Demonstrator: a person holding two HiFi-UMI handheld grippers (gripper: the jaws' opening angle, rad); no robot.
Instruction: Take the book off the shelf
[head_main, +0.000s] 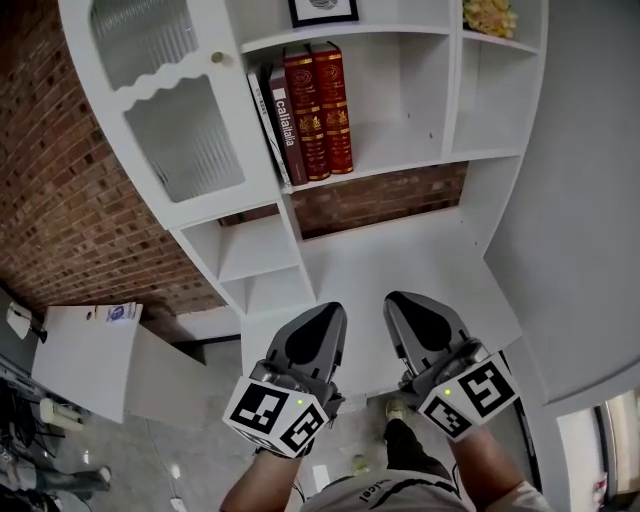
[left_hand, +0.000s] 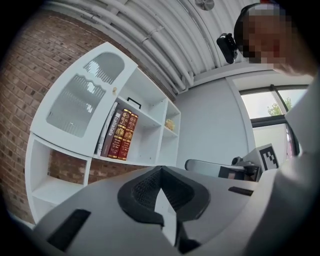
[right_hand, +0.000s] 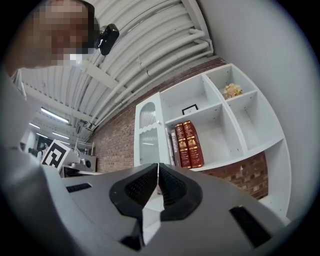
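Facing books, left tongs and right tongs sit closed, empty; head view alone shows floor

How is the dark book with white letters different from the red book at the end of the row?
The dark book has plain white letters on its spine, while the red book has gold patterns. The dark book is a dull maroon and the red book is brighter. The dark book's spine is thinner than the red book's. Both stand spine-out on the same white shelf.
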